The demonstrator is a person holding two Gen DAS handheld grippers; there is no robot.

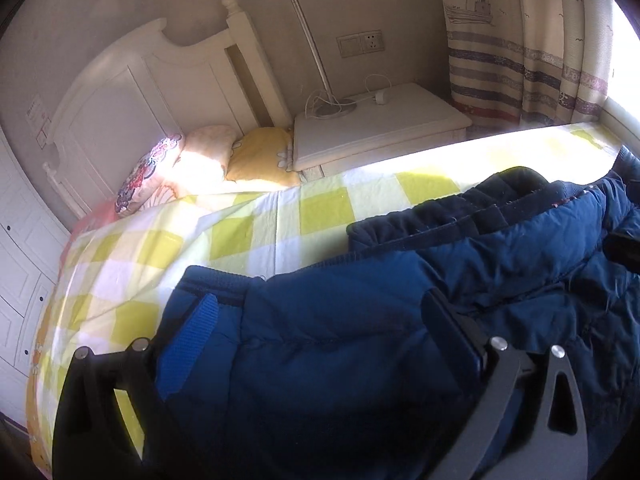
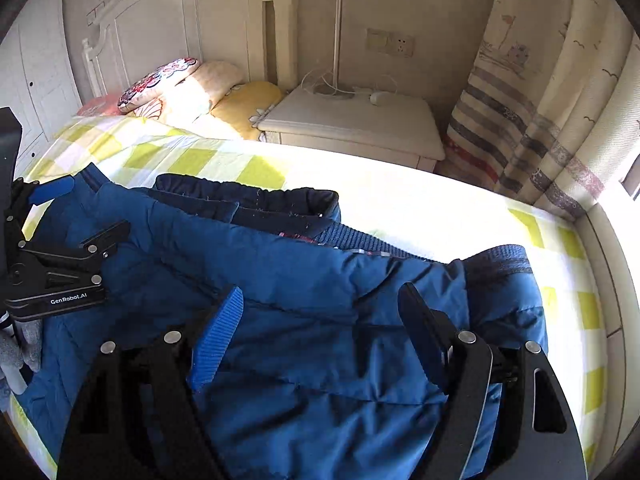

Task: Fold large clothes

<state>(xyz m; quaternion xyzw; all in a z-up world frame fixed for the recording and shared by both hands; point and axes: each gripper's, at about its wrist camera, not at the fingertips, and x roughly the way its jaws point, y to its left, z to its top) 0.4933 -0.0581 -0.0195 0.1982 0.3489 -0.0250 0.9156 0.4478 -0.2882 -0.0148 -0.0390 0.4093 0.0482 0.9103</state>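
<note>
With both grippers' fingers released above the blue padded jacket (image 2: 304, 320), regrasp the ribbed cuffs at 12 o'clock; left gripper (image 1: 320, 332), right gripper (image 2: 320, 320).

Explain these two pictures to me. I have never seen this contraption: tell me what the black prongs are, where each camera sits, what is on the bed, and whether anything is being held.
A person holds a two-finger gripper in each hand, each with a fisheye camera looking along its fingers. One picture looks out from the left gripper, the other from the right gripper; its view also catches the left one at the side. Both grippers hang over a blue padded jacket spread on the checked bedsheet. Pillows lie by the headboard, beside a nightstand. Both pairs of jaws stand open, so nothing is held.
</note>
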